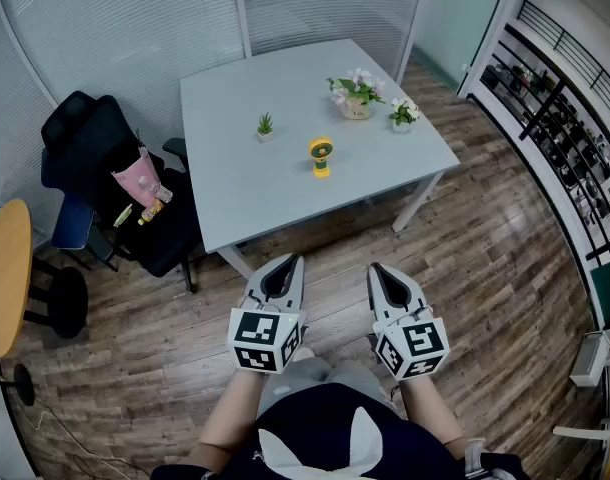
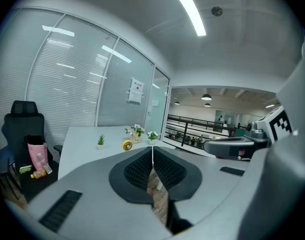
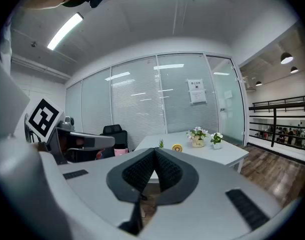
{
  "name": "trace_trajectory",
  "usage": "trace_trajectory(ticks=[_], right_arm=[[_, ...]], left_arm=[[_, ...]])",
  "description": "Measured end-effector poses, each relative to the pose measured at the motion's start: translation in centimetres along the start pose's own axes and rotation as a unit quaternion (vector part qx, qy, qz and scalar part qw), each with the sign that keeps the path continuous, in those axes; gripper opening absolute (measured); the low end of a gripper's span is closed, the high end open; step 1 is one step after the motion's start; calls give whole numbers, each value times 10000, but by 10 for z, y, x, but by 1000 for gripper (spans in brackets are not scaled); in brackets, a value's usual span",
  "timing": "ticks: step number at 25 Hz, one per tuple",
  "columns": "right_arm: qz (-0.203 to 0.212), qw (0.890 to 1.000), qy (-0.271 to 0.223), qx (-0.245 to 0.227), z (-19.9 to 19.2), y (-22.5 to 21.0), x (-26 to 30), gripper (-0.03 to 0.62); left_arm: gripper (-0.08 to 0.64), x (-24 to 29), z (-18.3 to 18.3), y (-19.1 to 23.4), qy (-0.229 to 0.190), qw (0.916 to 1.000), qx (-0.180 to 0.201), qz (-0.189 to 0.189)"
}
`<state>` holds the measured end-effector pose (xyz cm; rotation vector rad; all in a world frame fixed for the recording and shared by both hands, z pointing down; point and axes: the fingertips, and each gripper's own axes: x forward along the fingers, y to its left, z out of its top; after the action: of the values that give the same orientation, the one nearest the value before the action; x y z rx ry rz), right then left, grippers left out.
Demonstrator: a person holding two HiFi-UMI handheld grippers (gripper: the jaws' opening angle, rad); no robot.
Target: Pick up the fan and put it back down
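Trouble ahead: left gripper (image 1: 288,264) and right gripper (image 1: 380,271) are pressed together, empty. Unopened, they could knock over the far-off, maybe tippy fan (image 1: 321,156).

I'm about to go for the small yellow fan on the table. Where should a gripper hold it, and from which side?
Probably by the narrow stand under its round head: the fan stands upright, and the head looks wider than the stand. Come in over the near edge of the table, where nothing stands in front; the potted plants stand farther back.
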<state>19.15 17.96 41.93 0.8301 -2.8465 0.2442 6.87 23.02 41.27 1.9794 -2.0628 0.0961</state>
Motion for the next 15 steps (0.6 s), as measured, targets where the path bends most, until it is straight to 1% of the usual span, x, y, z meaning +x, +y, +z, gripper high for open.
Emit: trace_trajectory(ticks=[3,7,10,15], right_arm=[[-67,10000,-3,1,-4,2,-1,3],[-118,9999,-14,25,-9,0,4,3],[-164,9999,28,44,-11,-3,5,3],[-167,9998,-24,71,-5,-11,26,3]], left_arm=[[25,-1,-7,0,76,9999,5,-105],[25,3,-11,6,90,9999,-17,-109],[25,7,-12,4,123,9997,-45,-187],[25,25,-7,17,122,9997,-25,-199]])
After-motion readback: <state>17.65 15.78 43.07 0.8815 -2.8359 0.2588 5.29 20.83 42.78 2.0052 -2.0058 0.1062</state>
